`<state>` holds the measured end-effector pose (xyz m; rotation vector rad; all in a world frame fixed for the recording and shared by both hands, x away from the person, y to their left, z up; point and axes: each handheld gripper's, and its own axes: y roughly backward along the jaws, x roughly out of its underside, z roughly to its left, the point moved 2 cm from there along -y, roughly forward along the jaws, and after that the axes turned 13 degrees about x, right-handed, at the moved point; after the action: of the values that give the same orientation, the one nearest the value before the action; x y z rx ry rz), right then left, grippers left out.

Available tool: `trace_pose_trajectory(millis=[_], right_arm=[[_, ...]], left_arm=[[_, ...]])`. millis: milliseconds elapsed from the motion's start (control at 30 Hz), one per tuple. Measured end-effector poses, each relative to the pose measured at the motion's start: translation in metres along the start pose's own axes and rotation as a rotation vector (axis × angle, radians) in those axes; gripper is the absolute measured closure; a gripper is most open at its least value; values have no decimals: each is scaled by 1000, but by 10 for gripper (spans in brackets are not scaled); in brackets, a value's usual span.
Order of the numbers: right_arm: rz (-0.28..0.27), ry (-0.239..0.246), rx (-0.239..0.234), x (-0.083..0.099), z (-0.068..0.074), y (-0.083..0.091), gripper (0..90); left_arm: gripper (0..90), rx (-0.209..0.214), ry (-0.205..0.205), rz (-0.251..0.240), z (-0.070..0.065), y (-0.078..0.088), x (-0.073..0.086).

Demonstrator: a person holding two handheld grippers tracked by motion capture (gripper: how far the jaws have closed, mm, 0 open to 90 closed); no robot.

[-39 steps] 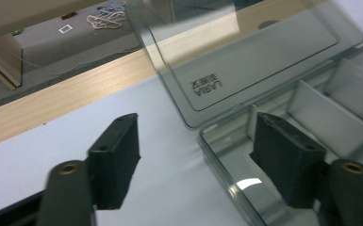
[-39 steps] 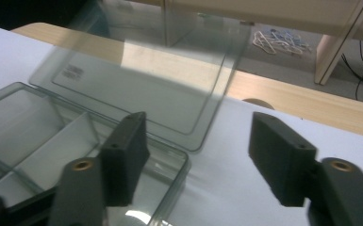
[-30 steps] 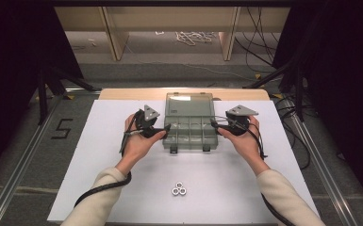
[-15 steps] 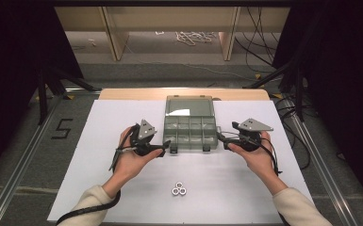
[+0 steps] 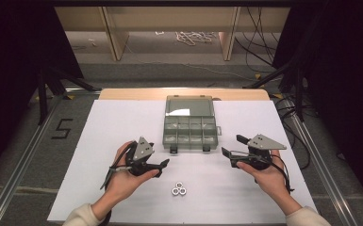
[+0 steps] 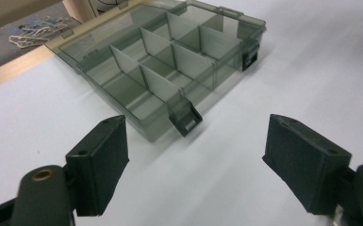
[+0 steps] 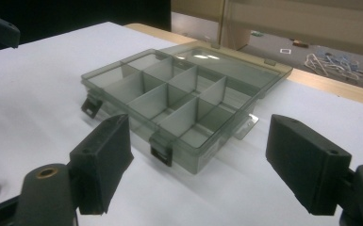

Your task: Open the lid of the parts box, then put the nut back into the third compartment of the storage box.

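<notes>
1. The open compartment box (image 5: pixel 190 126) sits at twelve o'clock on the white tabletop (image 5: pixel 113 127), lid laid back, compartments apparently empty.
2. The left tool (image 5: pixel 162 165) and right tool (image 5: pixel 228 151) flank its front corners, jaws spread wide, gripping nothing.
3. Three metal nuts (image 5: pixel 179 189) cluster at six o'clock, near the left tool.
4. Likely next: descend on one nut at the cluster's edge, jaws straddling it squarely, so the neighbours stay put.
</notes>
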<state>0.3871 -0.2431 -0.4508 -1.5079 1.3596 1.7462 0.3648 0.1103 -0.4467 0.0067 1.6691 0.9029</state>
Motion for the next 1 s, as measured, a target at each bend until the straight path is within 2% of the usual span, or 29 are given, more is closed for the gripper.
trace_pose_trajectory(millis=[67,100,267,300,367,467,500,533,567,600,633,700,767,900,967,1000], right_arm=[[-17,-10,-9,1,1,4,234],[-24,-10,-13,2,1,7,234],[-17,-12,0,7,0,17,234],[-22,-18,1,8,0,18,234],[1,-17,-3,10,1,23,233],[-19,-15,-13,12,2,29,225],[-28,3,-7,12,1,32,225],[-4,1,-9,13,2,34,225],[-24,15,-5,13,1,34,224],[-15,5,-12,14,2,35,224],[-18,1,-15,14,3,35,224],[-41,19,-16,13,3,34,224],[-15,10,-21,13,5,35,224],[-49,28,-14,12,4,33,225],[-50,26,-17,11,5,33,224],[-46,20,-23,11,6,33,224]], left_arm=[[220,5,5,-3,-3,4,4],[223,-1,-7,5,-3,7,6],[230,-2,-9,6,-6,15,12],[231,-4,-7,2,-7,16,12],[233,5,-9,3,-9,17,13],[235,2,-17,-1,-10,15,12],[235,6,-23,3,-9,15,11],[237,6,-21,-2,-10,14,11],[238,13,-7,-2,-10,13,12],[239,1,-9,-2,-10,13,12],[240,5,-21,3,-9,13,12],[241,13,-22,3,-10,13,13],[241,11,-14,-3,-11,13,14],[241,11,-8,-21,-12,13,13],[241,10,-8,-17,-11,13,14],[241,10,-21,-2,-10,14,14]])
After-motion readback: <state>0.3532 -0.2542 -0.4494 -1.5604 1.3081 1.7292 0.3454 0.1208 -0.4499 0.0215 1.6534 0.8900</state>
